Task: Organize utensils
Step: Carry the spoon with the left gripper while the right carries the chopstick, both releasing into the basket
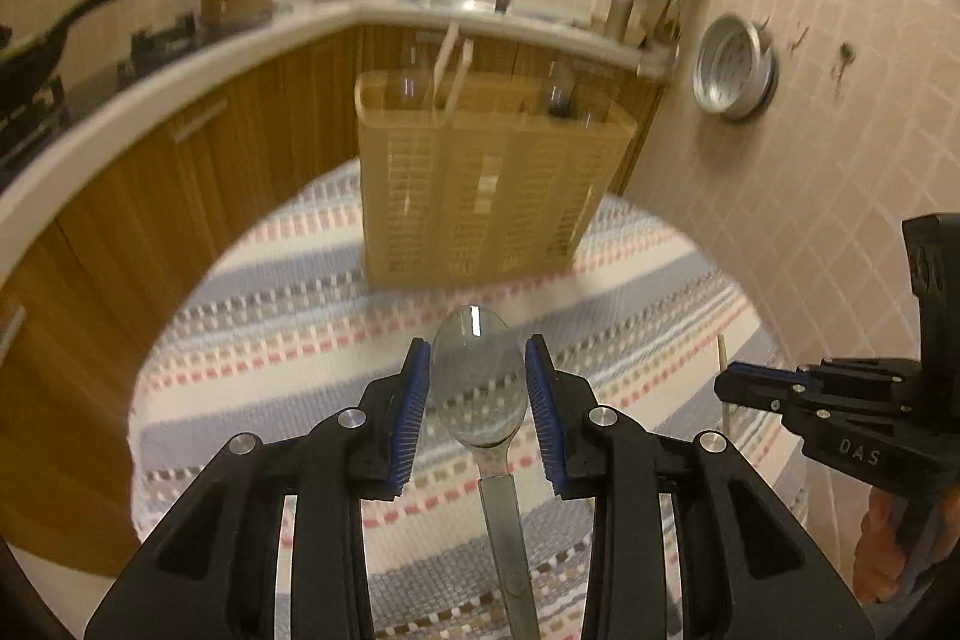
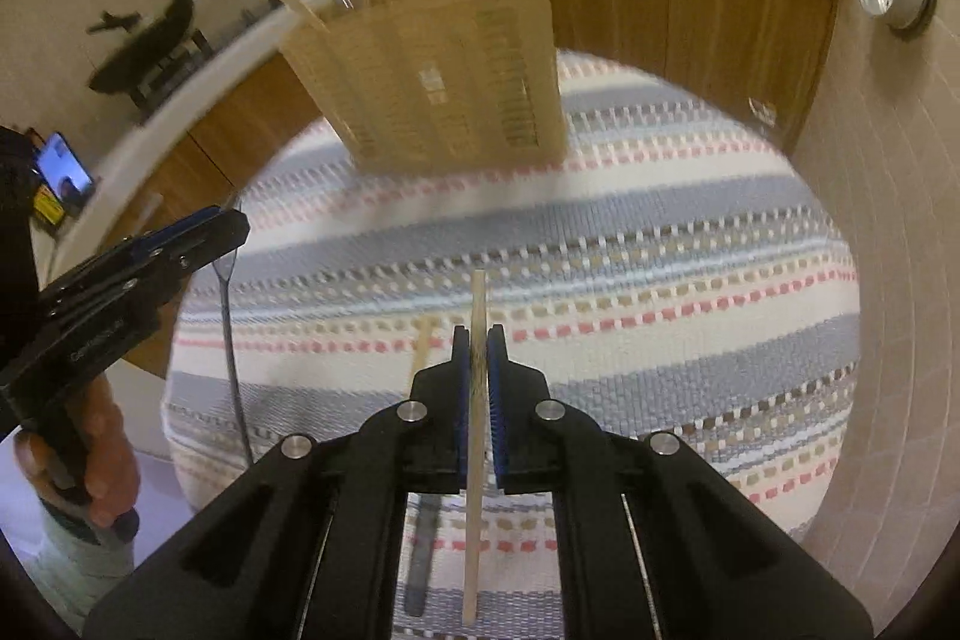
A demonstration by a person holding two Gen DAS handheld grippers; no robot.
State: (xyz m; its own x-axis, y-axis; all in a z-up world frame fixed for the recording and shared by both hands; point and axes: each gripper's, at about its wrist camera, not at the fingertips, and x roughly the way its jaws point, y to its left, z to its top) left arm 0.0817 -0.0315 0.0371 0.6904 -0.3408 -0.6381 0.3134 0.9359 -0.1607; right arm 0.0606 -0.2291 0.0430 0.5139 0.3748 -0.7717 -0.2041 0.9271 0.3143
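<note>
A tan slotted utensil basket [image 1: 480,178] stands at the far side of the round striped table [image 1: 288,316]; it also shows in the right wrist view [image 2: 432,64], with pale sticks and clear handles standing in it. My left gripper [image 1: 478,364] is shut on the bowl of a metal spoon [image 1: 480,376], held above the cloth with its handle hanging down. My right gripper [image 2: 478,340] is shut on a wooden chopstick [image 2: 477,400], held upright above the table. Another chopstick [image 2: 423,346] lies on the cloth just left of it.
A curved kitchen counter [image 1: 180,64] with wooden cabinets runs behind the table. A tiled wall [image 1: 810,196] with a hanging metal pan [image 1: 735,67] is on the right. A dark flat utensil [image 2: 423,550] lies on the cloth under my right gripper.
</note>
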